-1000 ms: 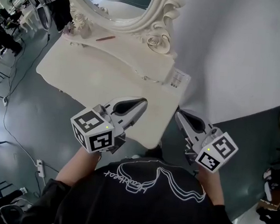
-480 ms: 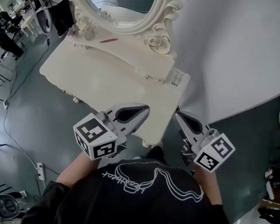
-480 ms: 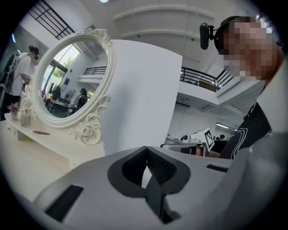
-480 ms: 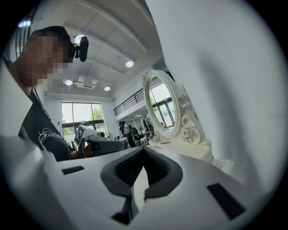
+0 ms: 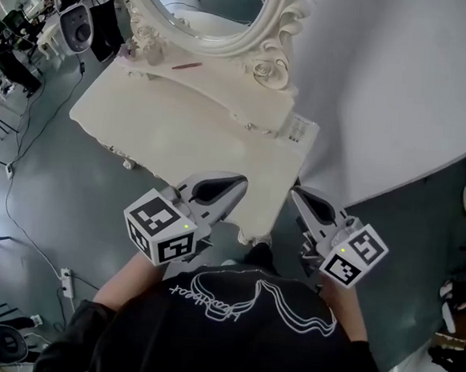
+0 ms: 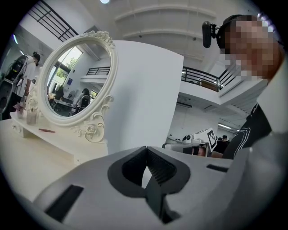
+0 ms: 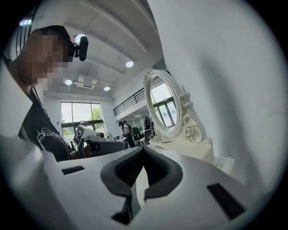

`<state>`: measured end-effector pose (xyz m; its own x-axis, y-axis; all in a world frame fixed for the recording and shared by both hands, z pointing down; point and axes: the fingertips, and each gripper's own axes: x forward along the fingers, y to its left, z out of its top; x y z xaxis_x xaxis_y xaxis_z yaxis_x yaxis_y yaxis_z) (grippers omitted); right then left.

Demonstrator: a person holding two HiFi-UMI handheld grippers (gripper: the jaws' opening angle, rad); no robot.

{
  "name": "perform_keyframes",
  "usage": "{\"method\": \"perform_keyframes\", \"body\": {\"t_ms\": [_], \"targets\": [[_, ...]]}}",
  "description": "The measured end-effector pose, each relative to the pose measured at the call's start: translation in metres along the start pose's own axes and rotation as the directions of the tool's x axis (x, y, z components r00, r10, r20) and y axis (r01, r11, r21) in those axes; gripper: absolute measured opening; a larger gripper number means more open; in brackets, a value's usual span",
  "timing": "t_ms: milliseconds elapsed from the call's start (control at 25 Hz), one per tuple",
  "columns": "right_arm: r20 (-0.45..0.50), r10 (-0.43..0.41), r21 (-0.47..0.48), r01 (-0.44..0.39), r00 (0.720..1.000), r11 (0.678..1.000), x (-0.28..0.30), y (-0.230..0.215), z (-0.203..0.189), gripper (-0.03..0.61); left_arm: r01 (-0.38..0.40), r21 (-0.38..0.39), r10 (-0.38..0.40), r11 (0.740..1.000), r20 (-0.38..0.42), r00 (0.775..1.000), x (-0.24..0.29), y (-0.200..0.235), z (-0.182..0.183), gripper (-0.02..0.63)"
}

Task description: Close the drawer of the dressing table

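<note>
the drawer of the cream-white dressing table (image 5: 181,137) can't be picked out from above: the head view shows only the flat top and its scalloped near edge, with no drawer front to be told apart from it. the table stands straight ahead of you, its far side backed by a white curved wall panel (image 5: 384,97). on it rises an oval mirror in a carved cream frame (image 5: 211,3), with a thin reddish-brown stick (image 5: 186,65) lying on the low shelf at its foot and a small printed paper (image 5: 301,130) at the right rear corner.

your left gripper (image 5: 235,185) hangs over the table's near corner. its jaws are pressed together, ribbed pads meeting at the tips with nothing between them. your right gripper (image 5: 300,196) sits just beside the table's right edge, over the grey floor (image 5: 54,207). its jaws are also pressed together and empty. both point towards the mirror end of the table. the two grippers are near each other but apart.
</note>
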<state>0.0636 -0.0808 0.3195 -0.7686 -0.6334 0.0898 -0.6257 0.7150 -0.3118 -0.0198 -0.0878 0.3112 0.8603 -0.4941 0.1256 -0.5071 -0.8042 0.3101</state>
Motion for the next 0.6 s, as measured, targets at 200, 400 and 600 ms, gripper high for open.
{"method": "perform_keyframes", "body": {"t_ms": [200,400,600], "targets": [[-0.01,-0.012,-0.008,0.012,1.0,1.0,-0.0004,0.0011,-0.0033,0.003,-0.006,-0.001,0.006,1.0,-0.003,1.0,-0.0019,0.0001,-0.0026,0.004],[-0.011,-0.016,-0.007,0.016,1.0,1.0,-0.0007,0.0023,-0.0038,0.003,-0.007,0.0,0.007,1.0,-0.007,1.0,-0.0027,-0.0016,-0.005,0.005],[-0.008,-0.019,-0.009,0.019,1.0,1.0,-0.0004,0.0006,-0.0044,0.003,-0.011,-0.001,0.011,1.0,-0.009,1.0,-0.001,0.0005,-0.0072,0.005]]}}
